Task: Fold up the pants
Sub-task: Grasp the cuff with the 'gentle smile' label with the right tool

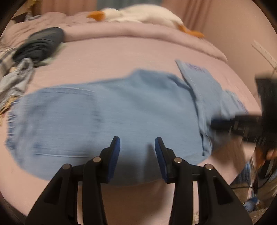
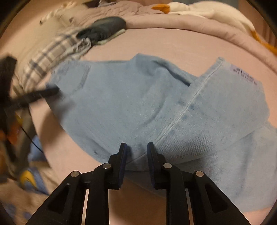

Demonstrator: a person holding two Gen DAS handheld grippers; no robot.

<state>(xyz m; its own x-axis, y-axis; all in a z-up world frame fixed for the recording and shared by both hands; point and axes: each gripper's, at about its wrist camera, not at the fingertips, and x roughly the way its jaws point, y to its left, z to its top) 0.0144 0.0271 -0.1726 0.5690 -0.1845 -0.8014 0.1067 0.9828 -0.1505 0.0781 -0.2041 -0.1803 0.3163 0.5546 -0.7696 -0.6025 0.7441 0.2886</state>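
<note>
Light blue jeans (image 2: 155,103) lying partly folded across the pink bed (image 2: 173,43), one leg doubled back over the seat, hem with its label far right of the right tool (image 2: 136,147). Both tools hovering over the near edge of the denim, angled down. Left tool (image 1: 137,141) spread, nothing between the pads; right tool parted a little less, cloth under it but not pinched as far as can be told. Next up, likely another fold: best to dip both tools to the near edge together, catch every layer at once, lift level and carry over evenly so the seam stays straight. Worth smoothing that diagonal ridge just ahead of the right tool first. Pile of other clothes (image 2: 57,52) far ahead and left, a plush duck (image 1: 138,14) beyond, well apart.
</note>
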